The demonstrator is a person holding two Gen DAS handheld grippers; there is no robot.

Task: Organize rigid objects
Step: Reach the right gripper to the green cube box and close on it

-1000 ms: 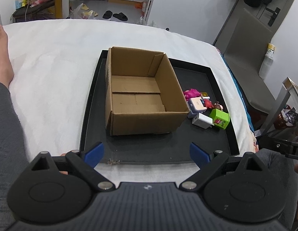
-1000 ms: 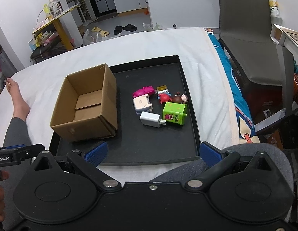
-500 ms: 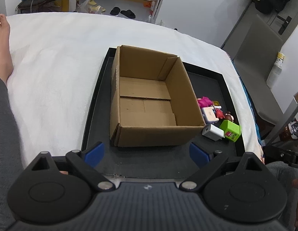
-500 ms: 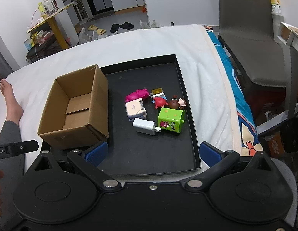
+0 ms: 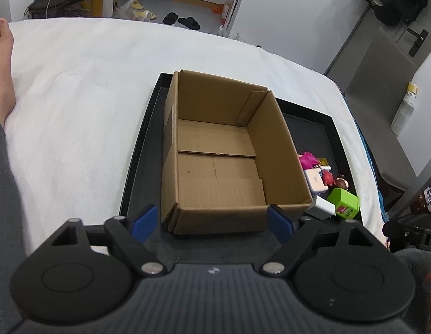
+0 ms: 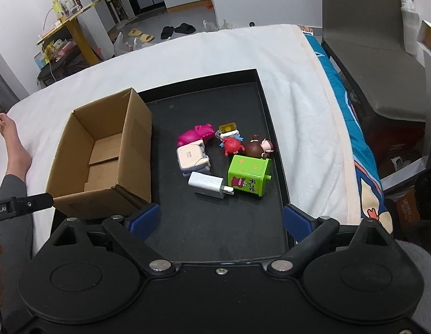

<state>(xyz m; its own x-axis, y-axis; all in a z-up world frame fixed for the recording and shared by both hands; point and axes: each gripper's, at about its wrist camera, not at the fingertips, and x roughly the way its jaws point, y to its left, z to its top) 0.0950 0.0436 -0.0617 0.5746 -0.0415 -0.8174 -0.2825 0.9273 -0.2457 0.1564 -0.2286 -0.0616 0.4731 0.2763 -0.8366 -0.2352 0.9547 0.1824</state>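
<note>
Left gripper (image 5: 212, 224) held with jaws wide apart, nothing clamped, just before near wall of cardboard box (image 5: 223, 164). Right gripper (image 6: 221, 221) likewise spread, nothing gripped, over near part of black tray (image 6: 215, 231). Box seen empty, standing on left part of tray on white bed (image 6: 299, 105). Toys clustered right of box: green cube (image 6: 249, 176), white charger (image 6: 207, 185) touching it, pink figure (image 6: 196, 135), red figure (image 6: 232, 145).

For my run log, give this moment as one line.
left gripper: open, empty | right gripper: open, empty | box: empty | toys, charger: on tray
</note>
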